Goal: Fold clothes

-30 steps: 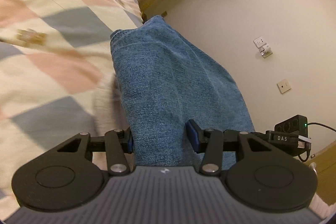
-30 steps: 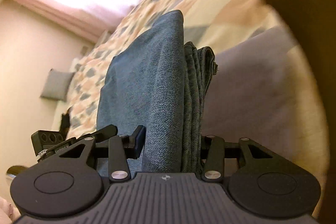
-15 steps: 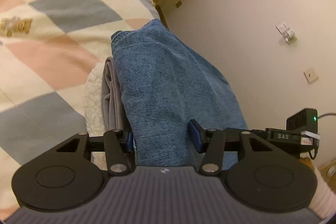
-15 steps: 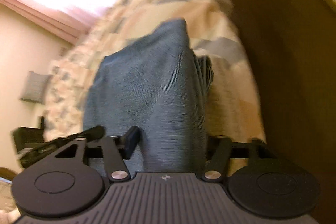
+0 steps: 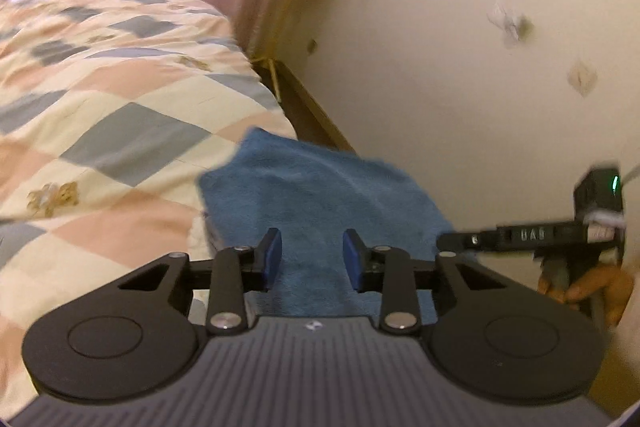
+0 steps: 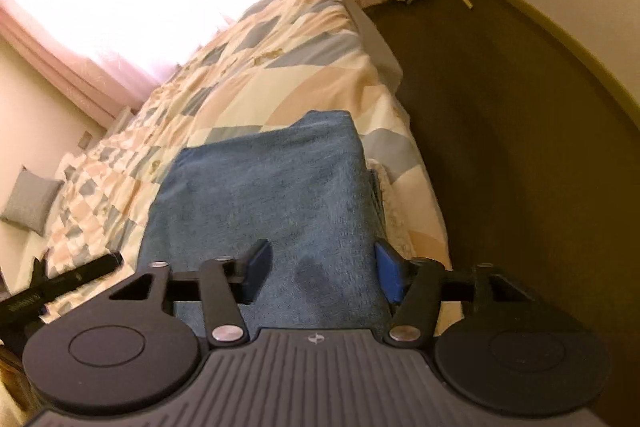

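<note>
A folded pair of blue jeans [image 5: 320,187] lies flat on the patchwork quilt [image 5: 120,99] at the bed's corner. My left gripper [image 5: 311,259] hovers just over its near end. Its jaws are closing, and the denim spreads wider than the gap behind both fingers, with no pad pressing on it. In the right wrist view the jeans [image 6: 264,187] fill the middle. My right gripper [image 6: 323,269] is also closing over them, its pads apart from the cloth. Each view shows the other gripper at its edge: the right gripper's body [image 5: 520,237], the left gripper's body [image 6: 60,283].
A white fleecy garment [image 5: 198,231] pokes out under the jeans; it also shows as a white fleecy edge [image 6: 394,211]. The bed's edge drops to a dark brown floor [image 6: 520,147]. A grey pillow [image 6: 30,203] lies at the far left. A hand [image 5: 592,287] holds the right gripper near the wall.
The jeans, earlier held up between both pairs of jaws, now lie flat on the quilt. The left jaws have narrowed. The right jaws stand wider than a second ago. Both views have swung.
</note>
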Demonstrator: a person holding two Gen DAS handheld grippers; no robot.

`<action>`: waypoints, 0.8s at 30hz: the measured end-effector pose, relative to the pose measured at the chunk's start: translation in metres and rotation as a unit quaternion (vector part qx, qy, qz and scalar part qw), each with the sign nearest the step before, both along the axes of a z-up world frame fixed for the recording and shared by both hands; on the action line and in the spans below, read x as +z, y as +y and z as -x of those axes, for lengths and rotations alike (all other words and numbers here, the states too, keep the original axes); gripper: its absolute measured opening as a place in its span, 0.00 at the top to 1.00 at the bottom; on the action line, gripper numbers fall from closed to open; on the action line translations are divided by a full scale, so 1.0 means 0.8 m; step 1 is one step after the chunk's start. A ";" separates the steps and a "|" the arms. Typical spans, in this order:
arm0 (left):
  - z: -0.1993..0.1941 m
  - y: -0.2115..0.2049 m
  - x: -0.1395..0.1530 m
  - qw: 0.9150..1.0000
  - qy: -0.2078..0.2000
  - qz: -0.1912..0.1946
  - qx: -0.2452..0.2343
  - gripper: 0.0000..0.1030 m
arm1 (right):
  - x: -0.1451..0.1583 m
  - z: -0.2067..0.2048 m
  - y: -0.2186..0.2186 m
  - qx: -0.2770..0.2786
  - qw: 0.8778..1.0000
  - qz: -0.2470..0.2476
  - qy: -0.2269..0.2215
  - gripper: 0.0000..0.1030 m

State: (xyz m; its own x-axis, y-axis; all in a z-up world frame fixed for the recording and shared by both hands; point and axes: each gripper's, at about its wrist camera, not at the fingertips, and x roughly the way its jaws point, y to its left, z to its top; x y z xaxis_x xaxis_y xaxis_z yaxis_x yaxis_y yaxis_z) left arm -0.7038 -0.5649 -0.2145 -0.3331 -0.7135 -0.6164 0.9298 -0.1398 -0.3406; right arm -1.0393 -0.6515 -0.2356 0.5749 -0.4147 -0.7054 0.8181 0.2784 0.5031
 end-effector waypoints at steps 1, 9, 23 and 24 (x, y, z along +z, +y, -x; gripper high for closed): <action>0.009 -0.002 -0.013 1.000 -0.023 -0.005 -0.006 0.73 | -0.003 -0.004 0.003 0.004 1.000 0.007 0.007 0.50; 0.008 0.003 -0.051 0.997 -0.073 -0.015 0.022 0.81 | -0.005 -0.016 0.015 0.009 0.999 0.032 0.030 0.40; 0.005 -0.005 -0.034 0.994 -0.103 -0.022 0.034 0.82 | 0.005 -0.046 0.021 0.015 0.994 0.077 0.075 0.32; 0.006 -0.007 -0.026 0.993 -0.111 -0.016 0.035 0.82 | 0.014 -0.045 0.021 0.009 0.992 0.092 0.081 0.27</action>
State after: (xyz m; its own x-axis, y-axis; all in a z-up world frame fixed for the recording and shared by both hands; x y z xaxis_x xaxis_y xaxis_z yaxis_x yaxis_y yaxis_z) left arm -0.7087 -0.5705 -0.2351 -0.1368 -0.7085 -0.6923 0.9894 -0.0641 -0.1299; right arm -1.0030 -0.6349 -0.2246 0.4692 -0.5352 -0.7024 0.8779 0.3690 0.3053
